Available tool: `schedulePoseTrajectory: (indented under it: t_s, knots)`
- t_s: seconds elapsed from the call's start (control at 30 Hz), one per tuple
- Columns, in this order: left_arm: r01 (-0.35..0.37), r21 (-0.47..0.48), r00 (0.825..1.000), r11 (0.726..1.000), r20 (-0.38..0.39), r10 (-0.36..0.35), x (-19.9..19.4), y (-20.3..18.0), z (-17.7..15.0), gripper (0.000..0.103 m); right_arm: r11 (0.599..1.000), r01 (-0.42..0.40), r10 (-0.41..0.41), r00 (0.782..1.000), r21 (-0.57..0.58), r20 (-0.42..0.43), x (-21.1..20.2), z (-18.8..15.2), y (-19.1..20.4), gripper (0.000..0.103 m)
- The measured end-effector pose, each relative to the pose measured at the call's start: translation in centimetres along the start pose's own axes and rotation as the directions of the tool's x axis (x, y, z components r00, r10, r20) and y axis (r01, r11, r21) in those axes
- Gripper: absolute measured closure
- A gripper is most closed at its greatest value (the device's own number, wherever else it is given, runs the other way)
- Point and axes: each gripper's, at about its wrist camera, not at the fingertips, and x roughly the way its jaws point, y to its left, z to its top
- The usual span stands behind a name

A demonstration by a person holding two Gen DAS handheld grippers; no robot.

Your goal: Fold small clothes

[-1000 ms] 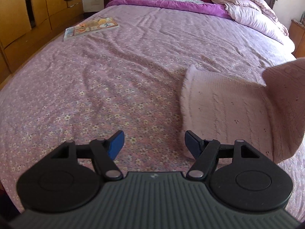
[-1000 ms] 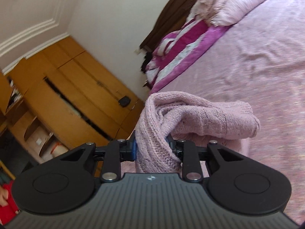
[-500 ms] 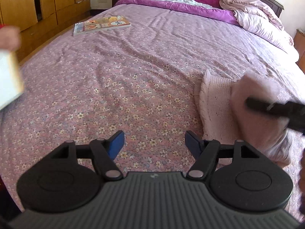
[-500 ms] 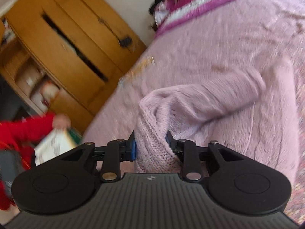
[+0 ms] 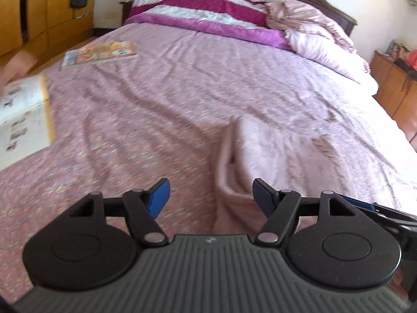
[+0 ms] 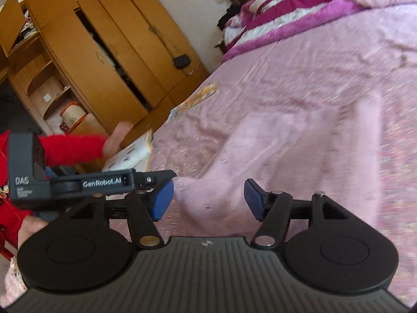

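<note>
The pink sweater point(image 5: 273, 156) lies folded on the bed point(image 5: 182, 83), well below the striped blanket point(image 5: 208, 18). The left gripper point(image 5: 211, 195) and right gripper point(image 6: 207, 198) both have fingers wide, holding nothing. The loose fold could slip open if a finger bumps its edge.
</note>
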Motion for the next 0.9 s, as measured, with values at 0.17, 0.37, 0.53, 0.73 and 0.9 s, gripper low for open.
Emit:
schedulePoseTrajectory:
  t_s: [0.17,0.37,0.53,0.73,0.9]
  knots:
    - [0.039,0.025,0.999,0.999,-0.013,-0.039,3.0,-2.0,1.1,0.032,0.992,0.115,-0.119,0.99,0.049,0.081,-2.8,0.2,-3.4,0.024]
    - [-0.009,0.032,0.998,0.999,-0.06,0.011,7.8,-3.0,2.1,0.032,0.964,0.214,-0.228,0.971,0.157,0.076,-3.1,-0.4,-7.7,0.019]
    - [0.007,-0.053,0.994,0.999,-0.111,-0.013,10.3,-2.1,1.6,0.034,0.952,0.237,-0.249,0.967,0.195,0.043,-1.4,-0.7,-10.1,0.017]
    - [-0.014,-0.072,0.996,0.997,-0.091,0.007,10.1,-0.6,1.1,0.054,0.959,0.196,-0.2,0.98,0.206,-0.001,1.4,-0.9,-10.6,0.016]
    - [0.059,-0.126,0.992,0.99,-0.108,-0.073,9.5,0.9,1.0,0.051,0.957,0.12,-0.116,0.993,0.266,-0.031,3.4,-1.2,-11.3,0.014]
